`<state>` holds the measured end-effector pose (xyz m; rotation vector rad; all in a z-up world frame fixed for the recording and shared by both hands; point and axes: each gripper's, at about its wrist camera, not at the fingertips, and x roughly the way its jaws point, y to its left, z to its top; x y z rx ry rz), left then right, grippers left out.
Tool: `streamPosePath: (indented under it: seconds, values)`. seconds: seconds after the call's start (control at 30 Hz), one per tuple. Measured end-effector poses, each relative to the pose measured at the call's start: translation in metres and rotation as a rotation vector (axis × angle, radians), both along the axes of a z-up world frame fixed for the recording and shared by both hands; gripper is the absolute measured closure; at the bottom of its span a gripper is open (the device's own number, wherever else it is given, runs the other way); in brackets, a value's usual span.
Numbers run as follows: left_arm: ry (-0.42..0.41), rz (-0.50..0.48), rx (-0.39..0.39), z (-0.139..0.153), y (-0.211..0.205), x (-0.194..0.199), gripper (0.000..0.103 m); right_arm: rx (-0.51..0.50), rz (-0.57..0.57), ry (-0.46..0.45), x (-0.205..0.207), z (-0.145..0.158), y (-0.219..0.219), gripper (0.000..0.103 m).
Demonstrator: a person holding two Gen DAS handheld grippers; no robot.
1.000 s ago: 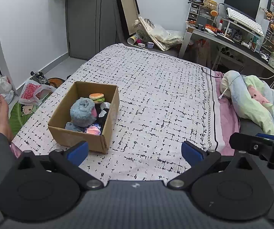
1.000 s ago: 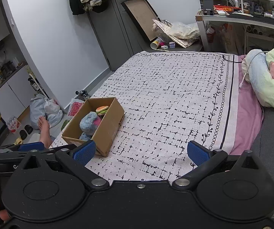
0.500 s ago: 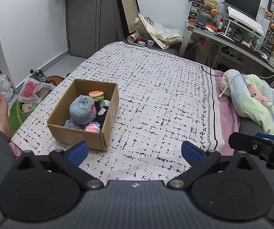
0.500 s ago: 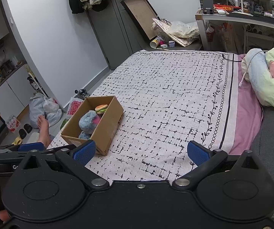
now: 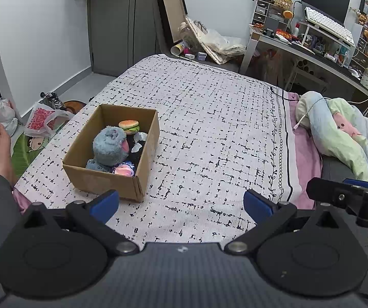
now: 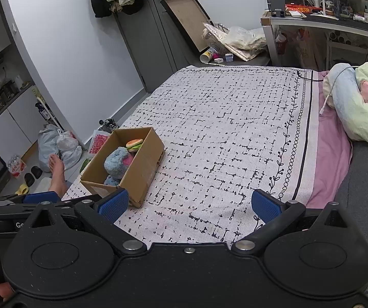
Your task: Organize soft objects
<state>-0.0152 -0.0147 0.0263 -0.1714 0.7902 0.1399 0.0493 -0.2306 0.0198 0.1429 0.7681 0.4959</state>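
A brown cardboard box (image 5: 101,181) (image 6: 140,169) sits on the left part of the patterned bedspread (image 5: 209,128). Inside it lie a fluffy blue plush (image 5: 110,146) (image 6: 116,163), a small burger toy (image 5: 128,125) (image 6: 134,144), a black-and-white soft item (image 5: 136,148) and a pink glowing toy (image 5: 123,170). My left gripper (image 5: 181,202) stands open over the near edge of the bed, just this side of the box, with nothing between its fingers. Further right, my right gripper (image 6: 189,204) is open too and holds nothing.
A bunched pastel blanket (image 5: 342,133) (image 6: 358,107) lies on the right of the bed. A cluttered desk (image 5: 312,48) stands at the back right and a leaning frame (image 5: 169,18) at the foot. Bags (image 6: 58,143) and a person's bare foot (image 6: 57,173) are on the floor left.
Both views have drifted slightly back, so the box sits a little farther from the fingers. Both grippers stay open and the toys in the box have not moved.
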Motion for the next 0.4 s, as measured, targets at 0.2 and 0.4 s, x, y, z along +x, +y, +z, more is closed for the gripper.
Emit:
streamPosePath:
  seconds: [0.2,0.4]
  values:
    - [-0.002,0.005,-0.008,-0.0014,0.0027,-0.0007,0.0,-0.003,0.001,0.005,0.0005,-0.0012,0.0009,0.0]
    - [-0.031,0.0,0.012,0.0025,0.0016,-0.0034,0.0,-0.001,-0.004,0.011,0.0016,-0.0051,0.0013,0.0]
